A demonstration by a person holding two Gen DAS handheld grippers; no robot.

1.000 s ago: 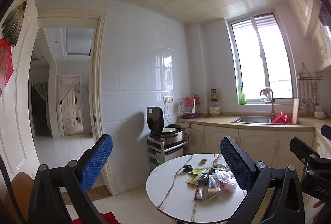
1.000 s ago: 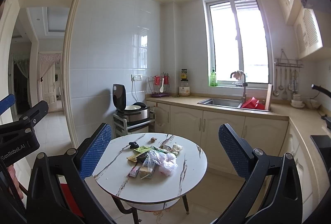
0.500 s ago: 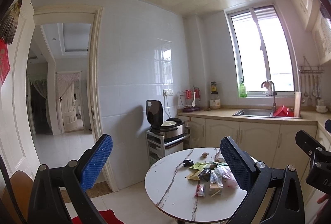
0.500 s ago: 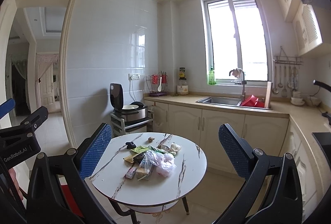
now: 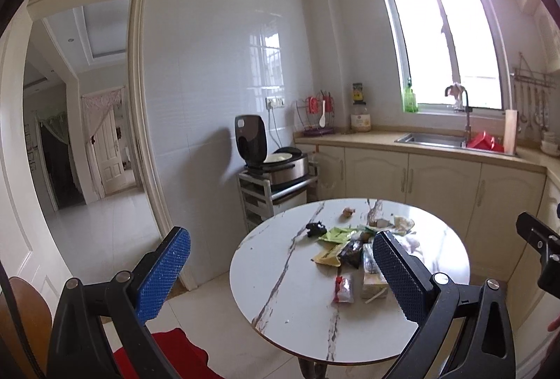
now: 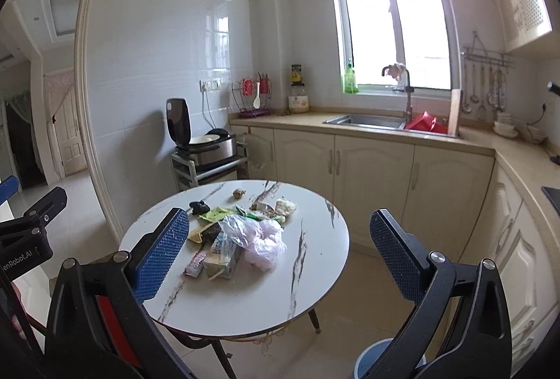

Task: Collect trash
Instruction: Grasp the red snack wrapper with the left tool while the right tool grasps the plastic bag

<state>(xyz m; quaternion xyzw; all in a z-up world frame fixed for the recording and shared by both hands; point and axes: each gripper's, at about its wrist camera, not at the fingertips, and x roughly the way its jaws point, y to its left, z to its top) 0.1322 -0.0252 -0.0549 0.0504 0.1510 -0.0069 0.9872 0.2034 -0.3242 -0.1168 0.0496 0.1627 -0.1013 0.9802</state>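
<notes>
While the left wrist view alone takes in a red mat (image 5: 164,354) on the floor, only the right wrist view shows a blue bucket (image 6: 379,356) under one round marble table (image 6: 259,295). One trash pile (image 6: 238,235) sits mid-table, apart from both tongs: left gripper (image 5: 280,277) and right gripper (image 6: 276,260) gape wide, holding nothing.

Black-framed left gripper (image 5: 280,268) and right gripper (image 6: 280,251) carry blue textured fingers (image 6: 159,254), silver screws.
</notes>
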